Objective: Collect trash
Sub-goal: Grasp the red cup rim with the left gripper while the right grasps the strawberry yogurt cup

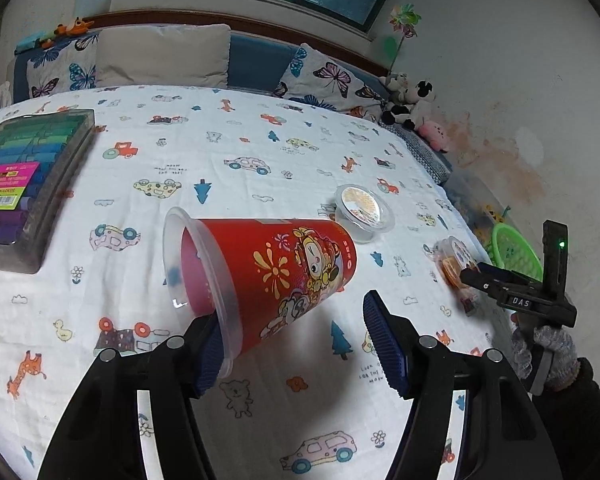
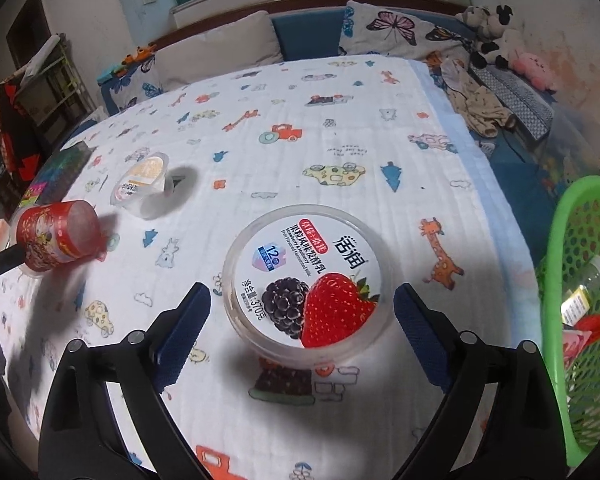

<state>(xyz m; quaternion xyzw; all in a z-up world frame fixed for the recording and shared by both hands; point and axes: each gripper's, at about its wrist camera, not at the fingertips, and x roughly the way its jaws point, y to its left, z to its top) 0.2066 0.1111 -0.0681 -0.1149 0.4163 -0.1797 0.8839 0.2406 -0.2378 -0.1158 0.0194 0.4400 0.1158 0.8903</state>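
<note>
A red printed plastic cup point(image 1: 268, 272) lies on its side on the cartoon-print cloth, its clear rim against my left gripper's left finger point(image 1: 210, 354). My left gripper point(image 1: 296, 344) is open around the cup's rim end. The cup also shows in the right wrist view point(image 2: 56, 240). My right gripper point(image 2: 300, 332) is open, its fingers on either side of a yogurt tub point(image 2: 308, 276) with a strawberry lid. A small clear jelly cup point(image 1: 364, 208) stands beyond; it also shows in the right wrist view point(image 2: 140, 184). A green mesh basket point(image 2: 580, 280) holding trash sits at the right.
A case of coloured markers point(image 1: 28, 180) lies at the table's left. Butterfly pillows point(image 1: 328, 80) and plush toys point(image 1: 412, 108) line the bench behind. The green basket also shows in the left wrist view point(image 1: 512, 252), past the table's right edge.
</note>
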